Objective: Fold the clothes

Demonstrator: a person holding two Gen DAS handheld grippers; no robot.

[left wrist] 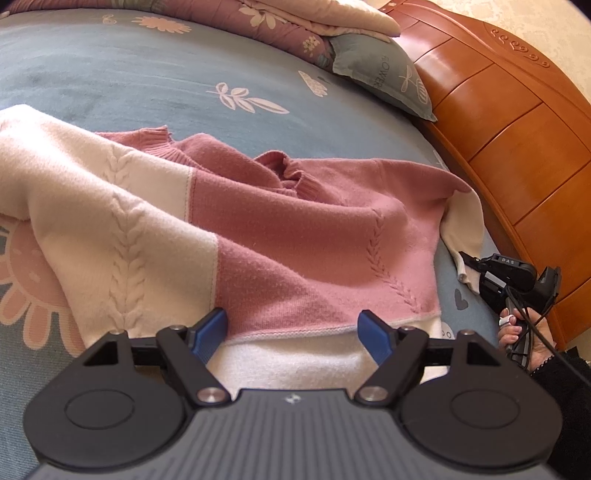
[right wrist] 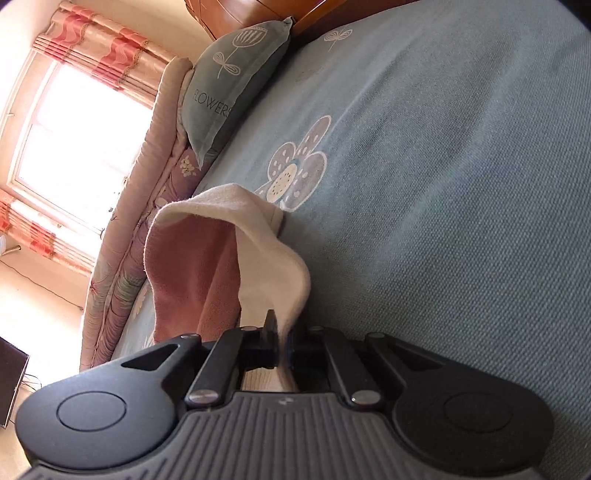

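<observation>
A pink and cream knit sweater [left wrist: 295,229] lies spread on the blue bedspread [left wrist: 147,74], collar away from me. My left gripper [left wrist: 293,332] is open, its blue fingers [left wrist: 210,332] straddling the sweater's cream hem. My right gripper [left wrist: 469,264] shows at the right, shut on the cream cuff of the sweater's right sleeve [left wrist: 465,221]. In the right wrist view the right gripper [right wrist: 282,343] pinches the cream sleeve [right wrist: 266,258], which rises in a fold with pink fabric [right wrist: 195,273] beside it.
A grey-blue "FLOWERS" pillow [left wrist: 384,74] and folded quilts [left wrist: 277,18] lie at the bed's far side. An orange wooden headboard [left wrist: 517,129] runs along the right. A window with pink curtains [right wrist: 74,122] shows in the right wrist view.
</observation>
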